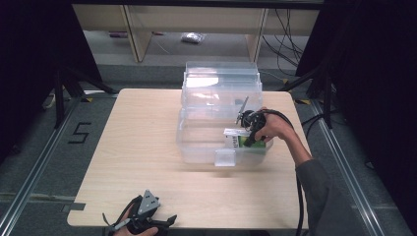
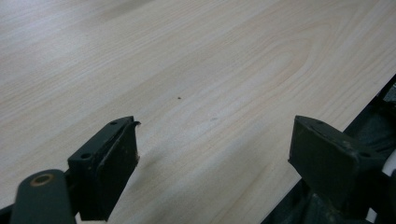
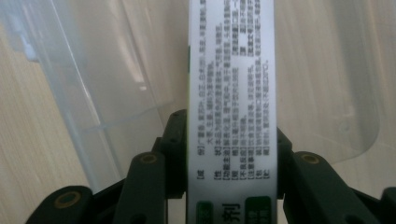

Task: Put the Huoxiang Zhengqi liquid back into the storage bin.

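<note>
A white and green printed box (image 1: 239,140) hangs inside the clear plastic bin (image 1: 196,142) at mid table. My right gripper (image 1: 248,133) is shut on the box from above. In the right gripper view the box's white side with small printed text (image 3: 232,93) sits squeezed between the black fingers (image 3: 173,154), with the bin's clear floor (image 3: 327,70) beneath. My left gripper (image 1: 169,220) rests at the table's near edge, open, nothing between its jaws; its fingers (image 2: 109,168) stand wide apart over bare wood in the left gripper view.
The bin's clear lid (image 1: 220,81) stands open behind it, toward the far edge. The wooden table (image 1: 137,147) has bare room left of the bin. Black stand legs (image 1: 64,83) and cables (image 1: 290,44) lie on the floor beyond.
</note>
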A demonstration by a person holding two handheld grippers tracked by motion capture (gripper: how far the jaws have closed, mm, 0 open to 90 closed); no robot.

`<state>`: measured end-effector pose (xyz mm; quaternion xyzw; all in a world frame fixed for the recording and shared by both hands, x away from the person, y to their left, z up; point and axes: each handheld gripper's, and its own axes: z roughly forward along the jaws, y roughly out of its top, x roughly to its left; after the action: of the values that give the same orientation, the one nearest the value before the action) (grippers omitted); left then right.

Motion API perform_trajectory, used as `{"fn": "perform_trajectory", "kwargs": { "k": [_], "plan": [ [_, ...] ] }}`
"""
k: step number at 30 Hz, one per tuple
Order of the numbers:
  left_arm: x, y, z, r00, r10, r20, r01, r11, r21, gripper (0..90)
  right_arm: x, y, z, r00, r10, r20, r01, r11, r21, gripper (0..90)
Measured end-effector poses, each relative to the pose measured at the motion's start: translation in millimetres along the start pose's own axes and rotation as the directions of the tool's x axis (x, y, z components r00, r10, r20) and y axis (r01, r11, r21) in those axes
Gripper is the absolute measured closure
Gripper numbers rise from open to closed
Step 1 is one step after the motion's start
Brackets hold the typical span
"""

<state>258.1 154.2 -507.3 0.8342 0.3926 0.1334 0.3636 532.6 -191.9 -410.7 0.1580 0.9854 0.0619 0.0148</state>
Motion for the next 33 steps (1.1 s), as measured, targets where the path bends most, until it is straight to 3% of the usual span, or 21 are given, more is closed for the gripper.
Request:
{"fn": "perform_trajectory", "kwargs": {
  "k": [4, 5, 7, 14, 15, 17, 18, 20, 21, 25, 27, 29, 32, 33],
  "plan": [
    [0.3, -0.1, 0.5, 1.0, 0.0, -0.006, 0.0, 1.0, 0.0, 14.9, 2.9, -0.9, -9.1, 0.9994, 0.034, 0.005, -0.034, 0.999, -0.028, 59.1],
    [-0.5, -0.4, 0.8, 0.9999, -0.004, -0.011, 0.004, 0.9999, -0.014, 14.9, 2.7, -1.5, -11.8, 0.9998, 0.02, 0.005, -0.02, 0.999, -0.041, 59.1],
    [-0.5, -0.6, 1.2, 1.0, -0.004, -0.009, 0.004, 0.9998, -0.02, 14.9, 4.4, -0.9, -17.6, 0.9994, 0.029, 0.019, -0.028, 0.999, -0.039, 57.7],
    [-0.8, -0.6, 1.7, 0.9999, -0.01, -0.003, 0.01, 0.9998, -0.019, 14.9, 7.7, -1.3, -37.9, 0.9988, 0.045, 0.021, -0.042, 0.993, -0.107, 55.0],
    [0.5, -0.3, -0.1, 0.9999, 0.014, 0.003, -0.014, 0.9999, 0.003, 14.9, 9.0, -1.5, -40.3, 0.998, 0.058, 0.025, -0.056, 0.994, -0.096, 53.9],
    [-0.9, -0.7, 1.7, 1.0, -0.008, -0.002, 0.008, 0.9997, -0.021, 14.9, 10.4, -2.0, -44.7, 0.997, 0.066, 0.041, -0.061, 0.993, -0.102, 52.5],
    [0.6, -0.6, 1.0, 1.0, 0.006, -0.007, -0.006, 1.0, -0.007, 14.9, 11.2, -2.1, -46.7, 0.997, 0.063, 0.045, -0.058, 0.992, -0.11, 52.4],
    [-1.5, -0.7, 2.0, 0.9998, -0.022, 0.001, 0.022, 0.9992, -0.032, 14.9, 10.9, -3.6, -51.4, 0.9982, 0.029, 0.052, -0.021, 0.99, -0.141, 51.3],
    [-1.3, -0.4, 1.6, 0.9998, -0.019, -0.001, 0.019, 0.9995, -0.025, 14.9, 13.0, -4.3, -53.4, 0.9967, 0.058, 0.057, -0.049, 0.989, -0.14, 50.2],
    [-1.5, -0.5, 2.1, 0.9997, -0.025, -0.006, 0.024, 0.9993, -0.027, 14.9, 15.0, -8.3, -59.8, 0.9966, 0.051, 0.065, -0.04, 0.988, -0.149, 48.1],
    [-0.3, -0.3, 1.1, 0.9999, -0.012, -0.008, 0.012, 0.9998, -0.015, 14.9, 17.2, -11.2, -62.9, 0.9943, 0.085, 0.064, -0.074, 0.985, -0.157, 46.3],
    [-0.1, -0.2, 1.0, 0.9999, -0.009, -0.01, 0.009, 0.9998, -0.018, 14.9, 17.2, -13.1, -65.4, 0.9928, 0.092, 0.077, -0.078, 0.983, -0.166, 44.6],
    [-0.1, -0.3, 1.1, 0.9999, -0.009, -0.009, 0.009, 0.9998, -0.018, 14.9, 19.5, -15.1, -67.6, 0.9903, 0.114, 0.08, -0.098, 0.979, -0.181, 42.1],
    [0.4, 0.0, 1.1, 1.0, 0.002, -0.007, -0.002, 0.9999, -0.017, 14.9, 21.3, -17.0, -69.7, 0.9869, 0.14, 0.08, -0.121, 0.971, -0.206, 39.9]
  ]
}}
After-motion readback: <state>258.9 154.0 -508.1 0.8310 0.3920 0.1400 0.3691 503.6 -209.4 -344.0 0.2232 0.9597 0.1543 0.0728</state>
